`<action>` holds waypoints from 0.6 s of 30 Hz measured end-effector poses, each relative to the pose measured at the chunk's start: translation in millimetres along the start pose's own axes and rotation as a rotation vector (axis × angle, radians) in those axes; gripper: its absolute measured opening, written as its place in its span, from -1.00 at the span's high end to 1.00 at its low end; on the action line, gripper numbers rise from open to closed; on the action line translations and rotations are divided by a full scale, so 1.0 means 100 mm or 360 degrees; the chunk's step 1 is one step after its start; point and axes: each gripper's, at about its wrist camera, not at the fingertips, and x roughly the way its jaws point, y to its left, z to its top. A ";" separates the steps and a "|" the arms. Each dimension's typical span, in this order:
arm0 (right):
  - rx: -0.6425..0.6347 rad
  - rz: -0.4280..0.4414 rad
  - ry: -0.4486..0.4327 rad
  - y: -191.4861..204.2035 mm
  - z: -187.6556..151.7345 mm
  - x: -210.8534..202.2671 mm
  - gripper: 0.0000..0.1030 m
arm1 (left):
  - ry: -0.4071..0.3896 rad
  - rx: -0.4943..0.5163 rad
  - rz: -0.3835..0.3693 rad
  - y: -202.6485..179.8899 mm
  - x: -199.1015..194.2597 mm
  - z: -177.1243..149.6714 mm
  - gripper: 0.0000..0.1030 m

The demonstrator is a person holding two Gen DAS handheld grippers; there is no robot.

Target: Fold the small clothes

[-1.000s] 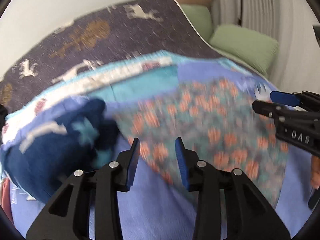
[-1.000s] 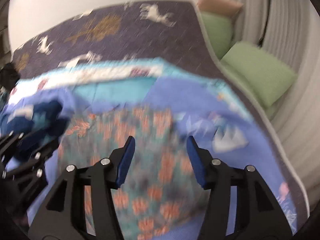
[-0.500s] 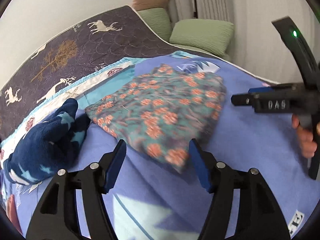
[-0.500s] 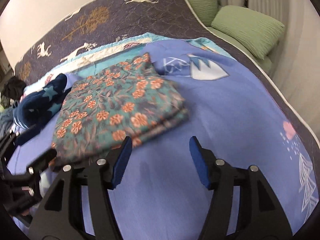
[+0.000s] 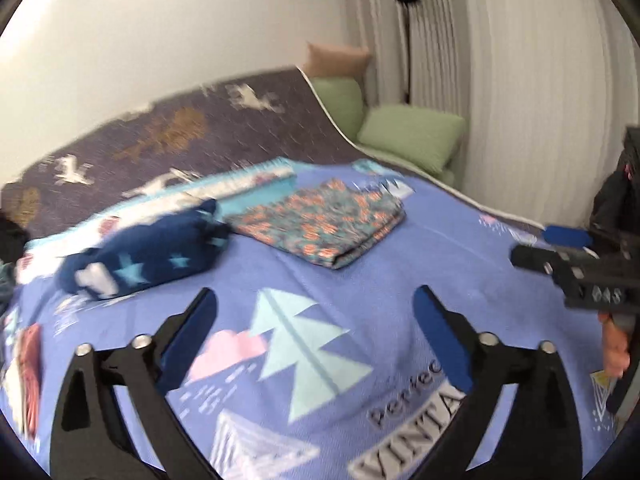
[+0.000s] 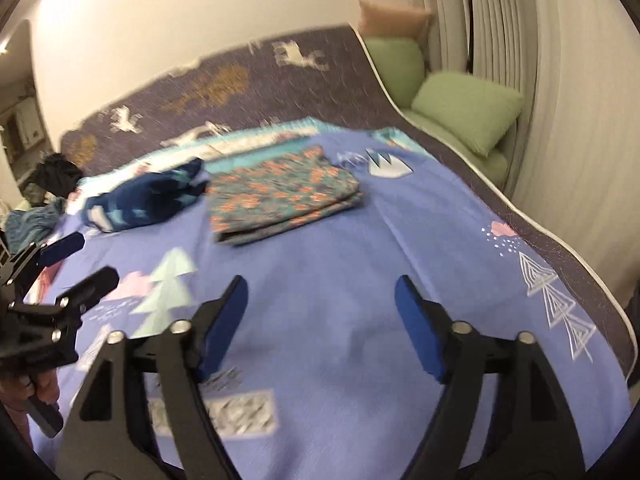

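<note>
Both claws pulled back, opened wide, empty | floral garment (image 5: 320, 222) folded flat, long axis slanting right-away

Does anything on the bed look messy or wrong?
Mostly tidy. The flowery cloth lies folded flat on the blue blanket. Only the dark blue starry garment beside it looks messy, a crumpled lump. Both the left gripper and right gripper are open and empty, jaws just widened.
</note>
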 end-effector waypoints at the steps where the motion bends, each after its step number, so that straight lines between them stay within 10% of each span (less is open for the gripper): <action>1: -0.0002 0.0001 -0.0022 0.05 -0.07 -0.12 -0.75 | -0.0039 -0.0014 0.0006 0.01 -0.17 -0.05 -0.97; 18: -0.0137 -0.0053 -0.0191 0.68 -0.56 -1.33 -0.85 | -0.0178 -0.0086 0.0186 -0.17 -1.46 -0.50 -0.97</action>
